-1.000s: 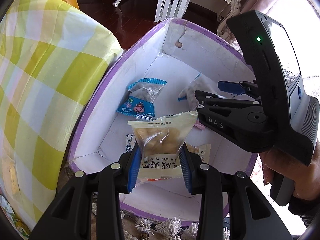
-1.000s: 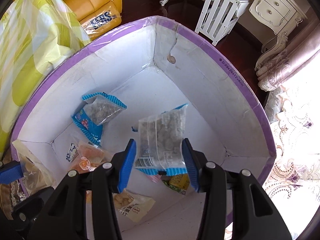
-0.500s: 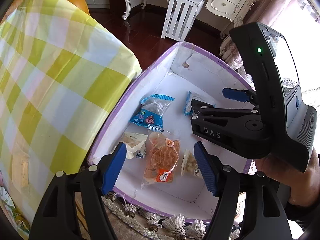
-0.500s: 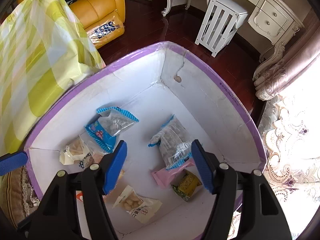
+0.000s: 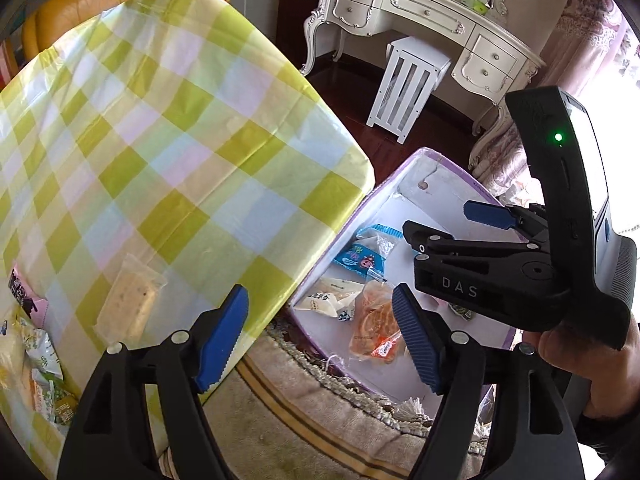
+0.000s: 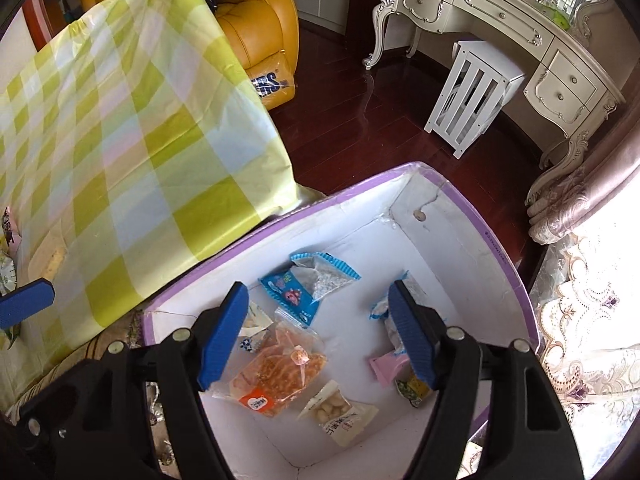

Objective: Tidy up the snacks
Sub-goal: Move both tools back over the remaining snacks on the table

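Observation:
A white box with a purple rim [image 6: 492,240] sits on the floor and holds several snack packets, among them a blue one [image 6: 296,294], an orange one [image 6: 280,372] and a clear one with pale pieces [image 6: 334,410]. My right gripper [image 6: 320,344] is open and empty above the box. My left gripper [image 5: 320,340] is open and empty, above the table edge beside the box [image 5: 424,196]. The right gripper also shows in the left wrist view [image 5: 452,228]. More snacks lie on the checked table: a pale packet [image 5: 128,300] and a heap at the left edge [image 5: 36,364].
The table has a yellow-green checked cloth [image 5: 160,140]. A fringed rug [image 5: 320,420] lies under the box. A white stool [image 6: 472,96], an ornate dresser [image 6: 500,12] and a yellow armchair [image 6: 256,28] stand beyond on dark wood floor. Curtains [image 6: 592,184] hang at the right.
Both grippers opened and dropped their packets into the box, then rose. The left gripper has swung left toward the table.

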`<act>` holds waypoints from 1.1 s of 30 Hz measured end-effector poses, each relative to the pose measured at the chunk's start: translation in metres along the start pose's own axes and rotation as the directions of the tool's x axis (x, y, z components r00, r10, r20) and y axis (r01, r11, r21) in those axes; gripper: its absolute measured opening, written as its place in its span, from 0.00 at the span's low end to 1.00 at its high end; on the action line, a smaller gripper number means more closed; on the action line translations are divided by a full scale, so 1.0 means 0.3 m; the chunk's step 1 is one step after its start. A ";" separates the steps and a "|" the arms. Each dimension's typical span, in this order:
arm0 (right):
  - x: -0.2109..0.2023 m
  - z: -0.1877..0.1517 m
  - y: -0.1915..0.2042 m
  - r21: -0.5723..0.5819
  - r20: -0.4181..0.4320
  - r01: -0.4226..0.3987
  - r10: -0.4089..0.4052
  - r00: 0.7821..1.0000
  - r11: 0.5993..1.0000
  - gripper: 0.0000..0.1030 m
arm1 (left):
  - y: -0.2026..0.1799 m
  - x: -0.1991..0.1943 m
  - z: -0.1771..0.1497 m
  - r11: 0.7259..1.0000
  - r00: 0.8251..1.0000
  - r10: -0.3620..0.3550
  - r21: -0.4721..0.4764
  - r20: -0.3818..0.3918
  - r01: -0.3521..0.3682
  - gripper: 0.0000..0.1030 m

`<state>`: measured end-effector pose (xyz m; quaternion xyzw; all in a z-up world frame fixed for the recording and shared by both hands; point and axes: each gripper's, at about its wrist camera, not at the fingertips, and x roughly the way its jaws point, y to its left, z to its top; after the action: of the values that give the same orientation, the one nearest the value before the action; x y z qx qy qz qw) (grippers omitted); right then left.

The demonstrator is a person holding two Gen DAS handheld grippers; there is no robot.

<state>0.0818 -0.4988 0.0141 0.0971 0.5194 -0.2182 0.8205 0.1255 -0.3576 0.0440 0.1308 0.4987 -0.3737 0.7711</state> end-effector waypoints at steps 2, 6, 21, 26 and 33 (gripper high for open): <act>-0.017 0.004 0.035 -0.015 0.007 -0.013 0.013 1.000 1.000 0.71 | 0.041 -0.024 -0.012 1.000 1.000 0.012 -0.026 0.016 -0.012 0.71; -0.047 0.009 0.102 -0.044 0.019 -0.037 0.038 0.999 0.998 0.71 | 0.132 -0.075 -0.038 0.996 0.999 0.029 -0.083 0.041 -0.026 0.71; -0.118 -0.009 0.319 -0.144 0.047 -0.120 0.128 0.991 0.982 0.71 | 0.433 -0.240 -0.162 0.953 0.985 0.122 -0.290 0.125 -0.081 0.72; -0.116 -0.023 0.391 -0.156 0.038 -0.166 0.174 0.984 0.974 0.71 | 0.509 -0.266 -0.206 0.932 0.980 0.154 -0.347 0.129 -0.101 0.73; -0.127 -0.037 0.479 -0.168 0.082 -0.186 0.202 0.976 0.968 0.72 | 0.587 -0.287 -0.266 0.905 0.973 0.190 -0.406 0.130 -0.122 0.73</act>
<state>0.1249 -0.3574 0.0335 0.0709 0.4819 -0.0991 0.8677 0.1772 -0.1524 0.0510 -0.0197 0.4857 -0.2117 0.8479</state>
